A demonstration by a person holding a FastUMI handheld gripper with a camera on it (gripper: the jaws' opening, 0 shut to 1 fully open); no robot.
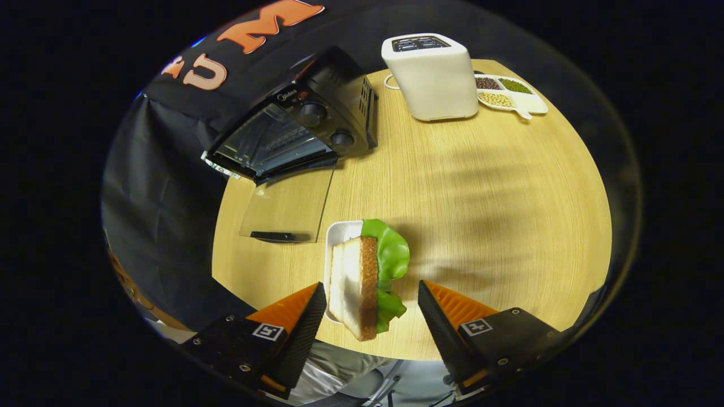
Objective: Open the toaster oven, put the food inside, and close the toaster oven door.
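Observation:
A black toaster oven (305, 121) stands at the far left of the round wooden table (481, 215), its glass door (285, 212) folded down flat and open. A sandwich (365, 280) of white bread with green lettuce lies on a small white tray (338, 232) close in front of me. My gripper (371, 314) hangs just above the table with the near end of the sandwich between its two orange-and-black fingers (305, 316). The fingers stand wide apart and neither presses on the bread.
A white slot toaster (432, 76) stands at the far side of the table. Beside it lies a white divided dish (517, 96) holding beans in three colours. Bare wood stretches between the sandwich and the oven door.

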